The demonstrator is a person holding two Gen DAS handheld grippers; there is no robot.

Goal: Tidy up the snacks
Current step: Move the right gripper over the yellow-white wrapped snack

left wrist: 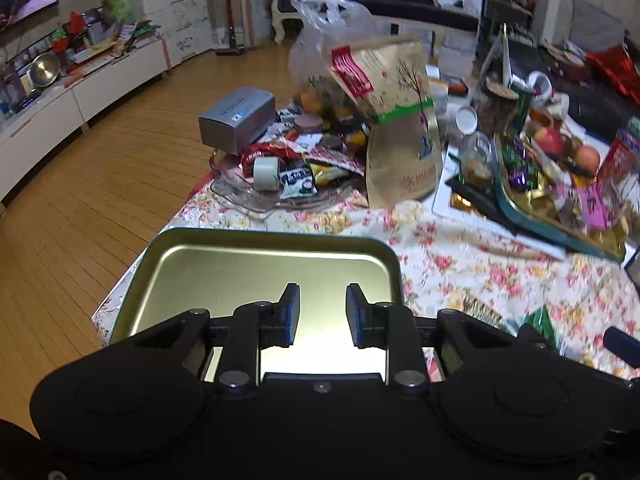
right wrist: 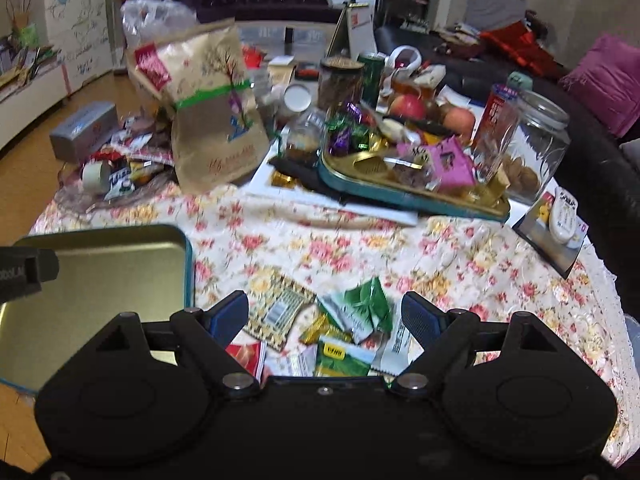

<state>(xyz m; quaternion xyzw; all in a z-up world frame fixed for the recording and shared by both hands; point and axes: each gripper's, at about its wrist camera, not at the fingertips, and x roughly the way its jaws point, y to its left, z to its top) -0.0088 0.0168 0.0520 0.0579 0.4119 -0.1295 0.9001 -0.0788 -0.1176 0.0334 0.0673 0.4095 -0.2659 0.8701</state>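
Observation:
An empty gold metal tin with a teal outer rim lies at the near left corner of the floral tablecloth. My left gripper hovers over its inside, open, with nothing between the fingers. To the tin's right lies a small heap of snack packets: a green one, a patterned one, a yellow-green one and a red one. My right gripper hangs just above that heap, wide open and holding nothing. Part of the left gripper's body shows at the left edge.
A brown paper bag stands mid-table. A teal tray of candies and a glass jar lie at the back right. A grey box, a tape roll and more snacks crowd the back left. Wooden floor lies past the table's left edge.

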